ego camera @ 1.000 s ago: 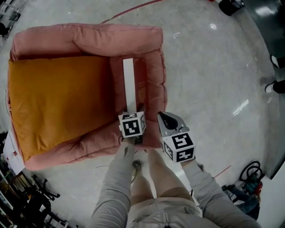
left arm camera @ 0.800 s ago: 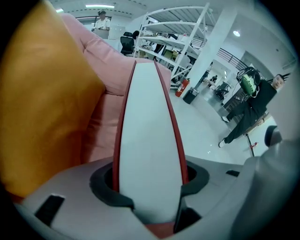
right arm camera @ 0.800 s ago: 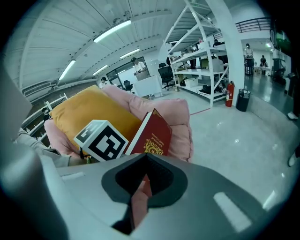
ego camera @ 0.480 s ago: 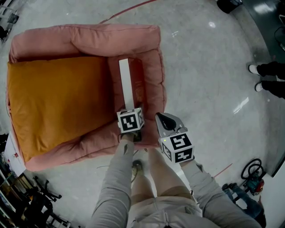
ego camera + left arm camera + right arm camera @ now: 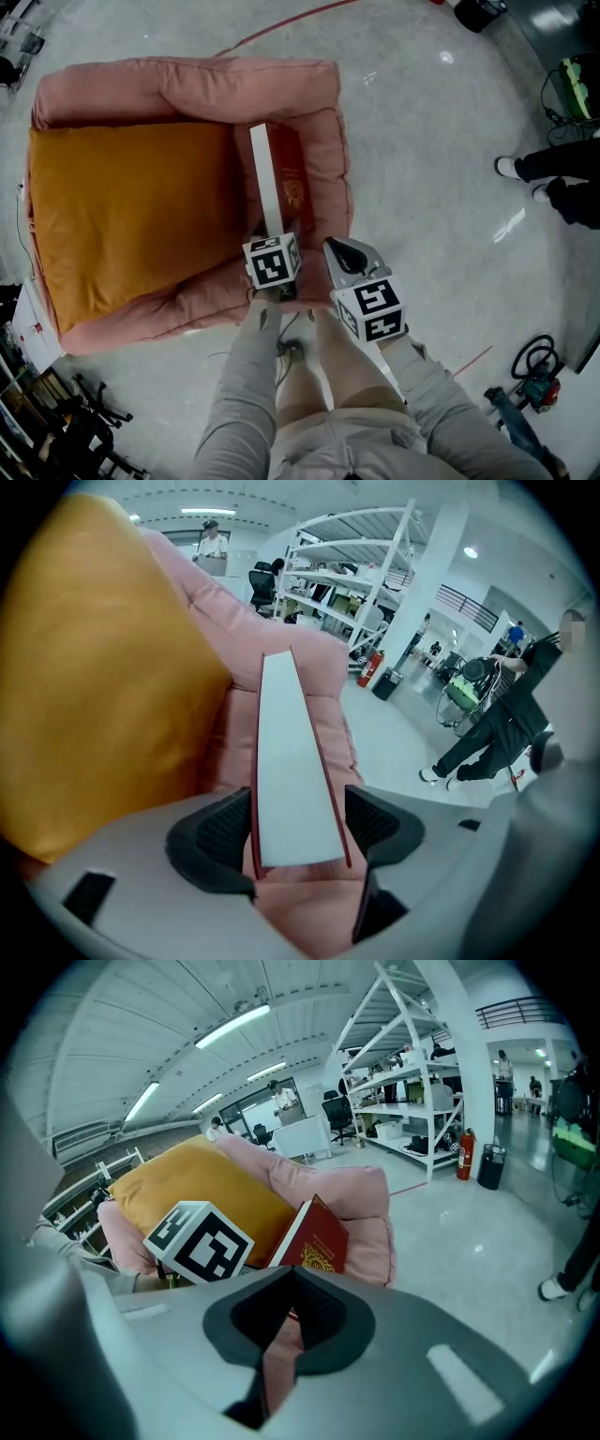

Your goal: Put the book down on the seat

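Right gripper (image 5: 292,1324), fingers (image 5: 330,1321) pressed together on nothing, left gripper (image 5: 296,829), fingers (image 5: 211,834) just spread apart, red book (image 5: 289,752) on edge between them, leaning beyond the fingertips against the pink armchair arm (image 5: 333,173), orange seat cushion (image 5: 131,206) left of them

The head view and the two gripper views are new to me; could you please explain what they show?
A person holds a two-jaw gripper in each hand. The head view looks down from their head; each gripper view looks along one gripper's jaws. A pink armchair with an orange cushion stands on the floor. The left gripper has just been opening its jaws; the red book stands on edge between them, beside the armrest, unpressed. The right gripper is shut and empty.
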`<action>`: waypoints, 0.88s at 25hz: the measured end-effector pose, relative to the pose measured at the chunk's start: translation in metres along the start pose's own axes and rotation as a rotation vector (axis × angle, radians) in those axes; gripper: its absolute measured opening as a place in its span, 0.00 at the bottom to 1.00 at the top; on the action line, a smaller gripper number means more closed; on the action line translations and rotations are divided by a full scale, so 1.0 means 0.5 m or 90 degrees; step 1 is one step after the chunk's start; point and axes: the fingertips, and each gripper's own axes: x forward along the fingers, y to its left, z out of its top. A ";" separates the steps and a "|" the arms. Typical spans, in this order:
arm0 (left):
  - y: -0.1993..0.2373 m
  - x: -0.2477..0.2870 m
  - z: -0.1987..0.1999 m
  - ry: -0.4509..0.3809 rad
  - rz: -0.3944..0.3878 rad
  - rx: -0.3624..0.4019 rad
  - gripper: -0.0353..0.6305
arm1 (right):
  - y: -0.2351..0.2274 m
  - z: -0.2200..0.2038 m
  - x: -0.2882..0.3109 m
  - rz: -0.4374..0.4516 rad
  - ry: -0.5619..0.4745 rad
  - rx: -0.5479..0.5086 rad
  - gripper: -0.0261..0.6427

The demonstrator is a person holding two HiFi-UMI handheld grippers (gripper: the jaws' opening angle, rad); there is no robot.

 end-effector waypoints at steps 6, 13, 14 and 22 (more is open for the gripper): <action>0.021 -0.050 0.001 -0.018 0.005 -0.016 0.50 | 0.024 0.011 -0.014 0.001 -0.005 -0.011 0.04; 0.013 -0.112 -0.001 -0.033 -0.005 -0.023 0.50 | 0.053 0.019 -0.039 0.004 -0.009 -0.023 0.04; 0.011 -0.121 0.000 -0.036 -0.007 -0.024 0.50 | 0.055 0.021 -0.042 0.004 -0.010 -0.025 0.04; -0.015 -0.204 0.010 -0.069 -0.015 0.000 0.41 | 0.079 0.025 -0.070 0.002 -0.015 -0.034 0.04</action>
